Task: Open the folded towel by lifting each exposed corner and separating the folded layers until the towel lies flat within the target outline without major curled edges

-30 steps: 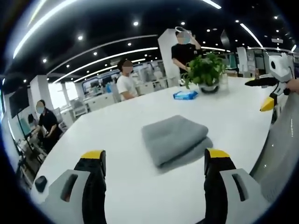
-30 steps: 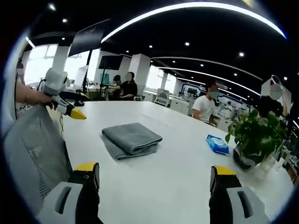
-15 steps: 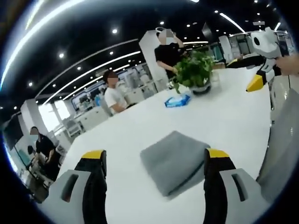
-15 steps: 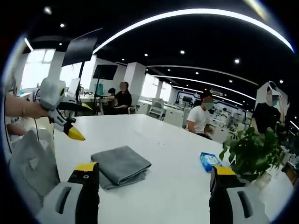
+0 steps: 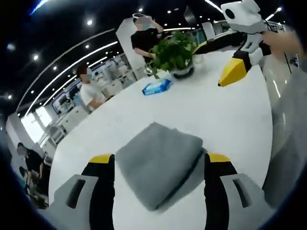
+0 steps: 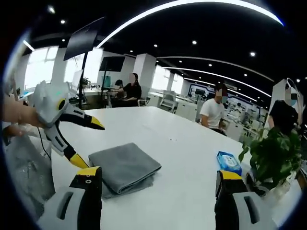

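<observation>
On the white table (image 5: 225, 115) the towel (image 5: 158, 160) lies fully folded; nothing is opened yet. Both the left gripper (image 5: 158, 165) and right gripper (image 6: 158, 179) have jaws spread, holding nothing.

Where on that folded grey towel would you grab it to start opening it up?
Probably at a loose corner of the top layer of the towel, on its open side. In the left gripper view the layers step apart along the edge by the left tool's right jaw, so coming in low from there should catch just one layer.
</observation>
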`<state>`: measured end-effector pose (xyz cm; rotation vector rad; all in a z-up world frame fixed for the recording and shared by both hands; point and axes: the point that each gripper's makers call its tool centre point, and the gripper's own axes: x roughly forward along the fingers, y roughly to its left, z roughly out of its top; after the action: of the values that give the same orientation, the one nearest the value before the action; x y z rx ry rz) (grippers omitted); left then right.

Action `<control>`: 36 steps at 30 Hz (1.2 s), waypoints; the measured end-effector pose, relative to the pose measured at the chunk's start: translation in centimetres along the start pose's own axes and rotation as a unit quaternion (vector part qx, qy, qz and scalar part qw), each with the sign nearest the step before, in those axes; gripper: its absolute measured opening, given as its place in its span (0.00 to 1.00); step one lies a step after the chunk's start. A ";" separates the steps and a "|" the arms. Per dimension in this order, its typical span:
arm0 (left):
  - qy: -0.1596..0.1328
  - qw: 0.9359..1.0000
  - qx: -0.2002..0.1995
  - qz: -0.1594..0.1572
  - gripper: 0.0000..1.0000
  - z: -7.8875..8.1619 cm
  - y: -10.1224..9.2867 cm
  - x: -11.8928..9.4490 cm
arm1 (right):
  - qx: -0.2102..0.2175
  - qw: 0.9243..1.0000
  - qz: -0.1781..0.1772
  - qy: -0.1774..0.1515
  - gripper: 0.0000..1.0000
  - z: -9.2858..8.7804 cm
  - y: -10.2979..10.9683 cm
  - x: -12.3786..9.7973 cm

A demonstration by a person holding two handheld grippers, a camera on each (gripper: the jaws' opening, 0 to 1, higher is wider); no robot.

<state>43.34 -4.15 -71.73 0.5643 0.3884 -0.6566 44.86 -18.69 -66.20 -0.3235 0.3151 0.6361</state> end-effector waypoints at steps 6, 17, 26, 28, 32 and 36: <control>0.018 0.999 0.021 -0.030 0.63 -0.9 -2.8 2.0 | 0.022 0.999 0.012 0.027 1.00 -1.9 0.7 1.4; 0.032 0.992 0.116 -0.044 0.32 -1.0 -5.5 5.9 | 0.036 0.996 0.030 0.070 0.79 -5.0 2.4 1.5; 0.070 0.992 0.099 -0.039 0.09 -1.9 -6.9 7.6 | 0.067 0.993 0.035 0.091 0.72 -7.2 3.2 0.6; 0.072 0.994 0.071 -0.035 0.07 -1.8 -7.0 7.4 | 0.080 0.992 0.034 0.093 0.69 -7.5 3.2 0.4; 0.074 0.995 0.038 -0.053 0.06 -1.5 -8.3 6.8 | 0.092 0.991 0.032 0.095 0.64 -8.0 3.1 0.1; 0.082 0.992 -0.049 -0.087 0.05 -0.8 -10.1 6.0 | 0.091 0.990 0.028 0.101 0.58 -8.5 3.0 -0.5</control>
<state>40.86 -12.99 -79.10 0.4961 0.6250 -0.7569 41.00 -19.93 -74.24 -0.2051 0.5738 0.6270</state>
